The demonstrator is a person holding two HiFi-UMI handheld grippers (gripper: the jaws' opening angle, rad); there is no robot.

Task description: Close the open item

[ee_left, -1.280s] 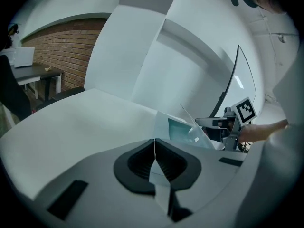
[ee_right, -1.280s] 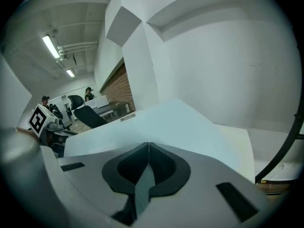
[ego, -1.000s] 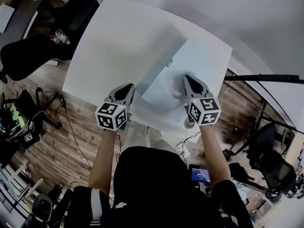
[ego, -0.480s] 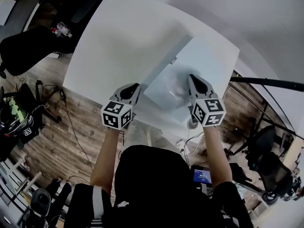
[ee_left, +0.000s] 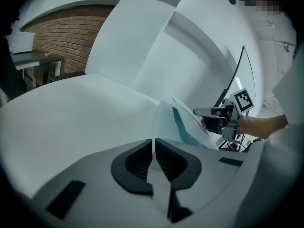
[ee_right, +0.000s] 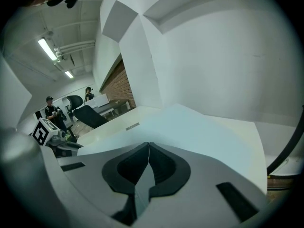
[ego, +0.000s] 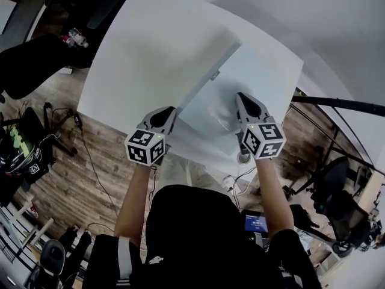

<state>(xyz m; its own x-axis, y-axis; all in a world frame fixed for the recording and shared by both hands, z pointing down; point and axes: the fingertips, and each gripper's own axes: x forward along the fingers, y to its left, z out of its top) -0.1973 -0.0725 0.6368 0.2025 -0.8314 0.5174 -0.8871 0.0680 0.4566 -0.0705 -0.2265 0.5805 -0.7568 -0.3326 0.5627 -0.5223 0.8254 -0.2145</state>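
At the 6 o'clock edge of the folder (ego: pixel 252 77), the right claw (ee_right: pixel 148 148) is clenched on nothing, its tip on or just above the pale blue cover. The left claw (ee_left: pixel 153 144), likewise clenched and empty, hovers at the folder's 9 o'clock over bare tabletop (ego: pixel 150 53). Pressing with one narrow tip could skid the folder toward the tabletop's 3 o'clock corner. It lies nearly flat on the tabletop's right half, grey spine along its 10 o'clock side, edges slightly parted, teal inside.

Bright even light, fisheye edges, slight blur.
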